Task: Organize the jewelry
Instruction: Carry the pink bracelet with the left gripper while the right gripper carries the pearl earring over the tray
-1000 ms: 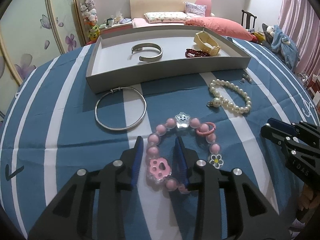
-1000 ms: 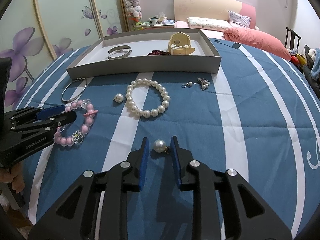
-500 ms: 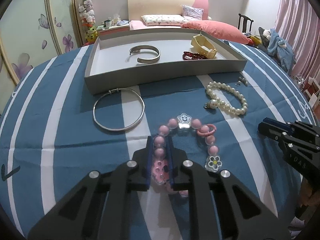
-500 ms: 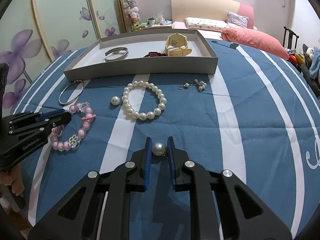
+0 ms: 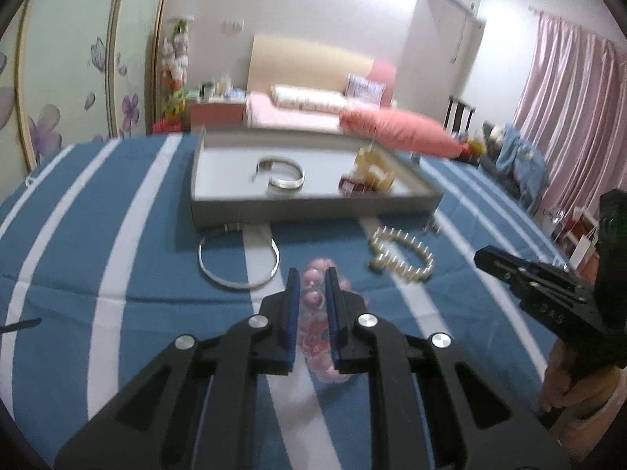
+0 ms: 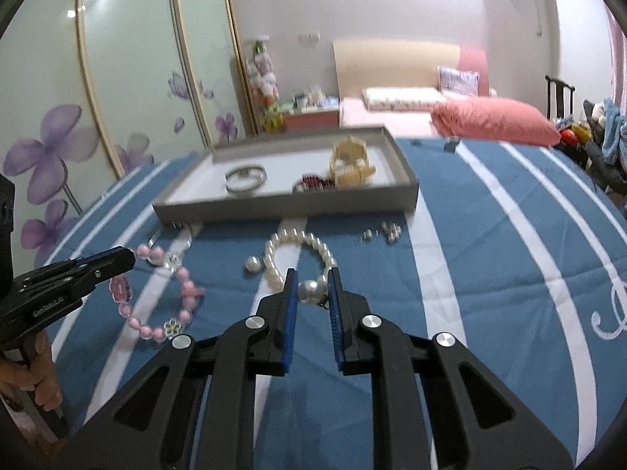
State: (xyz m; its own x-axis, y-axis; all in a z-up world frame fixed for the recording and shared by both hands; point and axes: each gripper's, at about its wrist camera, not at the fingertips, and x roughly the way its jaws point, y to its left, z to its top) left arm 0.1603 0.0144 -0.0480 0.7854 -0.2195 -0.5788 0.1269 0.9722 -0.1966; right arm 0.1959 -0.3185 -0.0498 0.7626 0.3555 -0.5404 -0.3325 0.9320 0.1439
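1. Left wrist view: left gripper [image 5: 312, 279] pinching the pink bead bracelet [image 5: 319, 323] between its jaws, the beads hanging blurred below the blue pads.
2. Right wrist view: right gripper [image 6: 311, 282] clamping a single pearl earring [image 6: 308, 291] between its jaws, just in front of the pearl bracelet [image 6: 298, 253] lying on the blue-and-white striped cloth [image 6: 490, 274] covering the surface.
3. Sitting further back: a grey tray [image 6: 298, 205] holding a silver cuff [image 6: 246, 180], dark red beads [image 6: 309, 184] and a cream watch [image 6: 350, 164].
4. Lying just in front of the tray: a thin silver bangle [image 5: 238, 260] at the left, a second pearl earring [image 6: 252, 264] beside the pearl bracelet, a small dangly earring [image 6: 386, 232] at the right.
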